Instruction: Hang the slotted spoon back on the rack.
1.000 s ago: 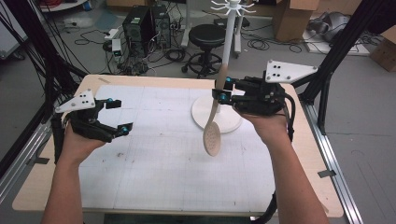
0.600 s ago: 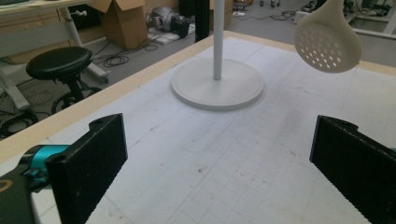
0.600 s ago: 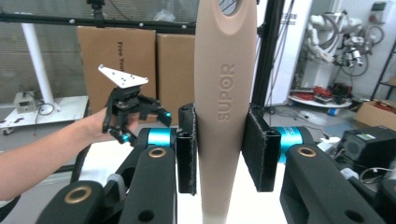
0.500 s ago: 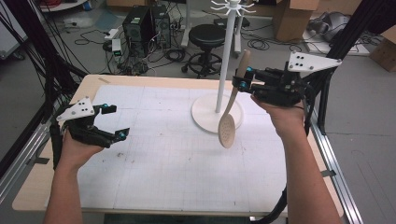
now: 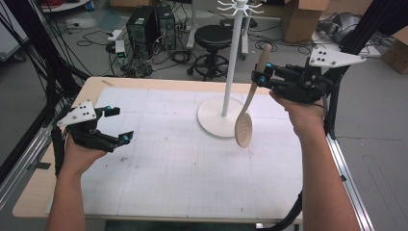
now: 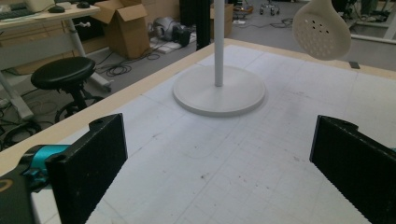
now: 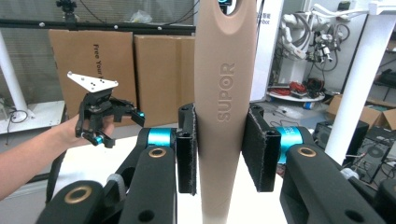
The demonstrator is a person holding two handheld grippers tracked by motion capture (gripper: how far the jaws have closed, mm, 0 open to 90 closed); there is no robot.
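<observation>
Since the earlier frames the right tongs have carried the slotted spoon up and to the right, clear of the stand's pole. Across the gridded surface, the white stand sits on its round base near the far edge. Just right of the pole the spoon hangs in the air, bowl down, its beige handle clamped between the right tongs' black pads. At the near left, the left tongs hover with jaws wide apart, holding nothing.
</observation>
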